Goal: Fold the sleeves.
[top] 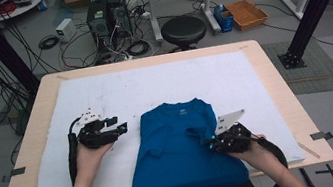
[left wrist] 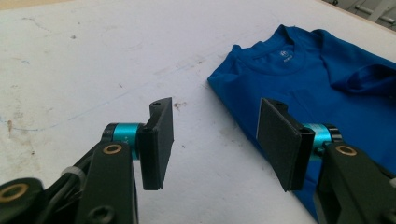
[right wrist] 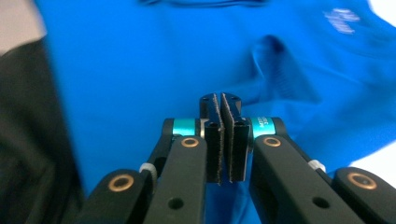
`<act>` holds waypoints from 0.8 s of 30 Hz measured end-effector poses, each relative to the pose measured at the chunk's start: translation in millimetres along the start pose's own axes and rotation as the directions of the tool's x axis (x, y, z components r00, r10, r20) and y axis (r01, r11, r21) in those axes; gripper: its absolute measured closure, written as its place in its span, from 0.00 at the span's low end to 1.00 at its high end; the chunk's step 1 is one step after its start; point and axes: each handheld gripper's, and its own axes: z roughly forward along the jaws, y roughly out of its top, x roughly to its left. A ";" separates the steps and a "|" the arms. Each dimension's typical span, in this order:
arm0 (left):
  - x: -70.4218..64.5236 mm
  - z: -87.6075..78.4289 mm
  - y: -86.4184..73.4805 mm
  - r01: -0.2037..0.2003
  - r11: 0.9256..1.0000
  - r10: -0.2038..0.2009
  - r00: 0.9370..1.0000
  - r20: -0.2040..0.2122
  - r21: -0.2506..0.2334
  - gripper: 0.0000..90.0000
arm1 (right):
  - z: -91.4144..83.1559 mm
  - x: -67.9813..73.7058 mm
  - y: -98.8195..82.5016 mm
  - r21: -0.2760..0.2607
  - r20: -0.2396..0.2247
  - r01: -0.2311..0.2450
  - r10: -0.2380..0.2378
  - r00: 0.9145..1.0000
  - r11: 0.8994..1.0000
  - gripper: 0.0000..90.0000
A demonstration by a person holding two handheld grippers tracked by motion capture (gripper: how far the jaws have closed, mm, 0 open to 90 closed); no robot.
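Fingers point(left wrist: 159, 140) of our left gripper point(top: 111, 127) stand apart over bare white mat point(top: 104, 95), just beside the blue T-shirt point(top: 178, 147). Our right gripper point(right wrist: 222, 140) has its pads pressed together above the shirt; whether cloth is pinched between them we cannot tell. We work on a light wooden table point(top: 281, 95) covered by the scuffed mat, with a black stool point(top: 183, 31) and tangled cables point(top: 50, 41) on the grey floor beyond. Our shirt lies front-up, collar away from us, its hem hanging over the near edge, a sleeve folded inward. Open mat stretches behind and left.
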 end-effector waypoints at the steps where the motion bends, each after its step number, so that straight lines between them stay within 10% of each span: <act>1: -0.5 -0.1 0.1 0.001 1.000 -0.001 1.000 0.001 0.000 0.51 | 2.2 1.4 0.0 0.013 -0.020 0.018 -0.018 1.000 1.000 0.92; 6: -1.1 -1.8 0.8 -0.002 1.000 0.002 1.000 0.000 -0.015 0.50 | -3.3 -4.7 -3.5 -0.019 -0.004 0.016 -0.016 1.000 1.000 0.82; 10: -1.0 -1.1 1.3 -0.011 1.000 0.011 1.000 -0.001 -0.019 0.50 | -18.1 -23.8 -4.9 -0.108 0.098 -0.143 0.154 0.983 0.984 0.77; 14: -3.2 -0.2 1.7 -0.017 1.000 0.017 1.000 0.004 -0.011 0.50 | -9.8 -26.0 -5.9 -0.093 0.091 -0.194 0.202 0.975 0.977 0.76; 18: -3.8 0.0 1.8 -0.018 1.000 0.018 1.000 0.002 -0.009 0.50 | 9.3 -1.3 2.1 -0.037 0.116 -0.063 0.067 0.991 0.997 0.76; 24: -4.1 0.4 1.5 -0.017 1.000 0.017 1.000 0.004 -0.007 0.50 | 23.2 7.9 4.5 0.056 0.166 -0.019 0.009 0.986 0.998 0.79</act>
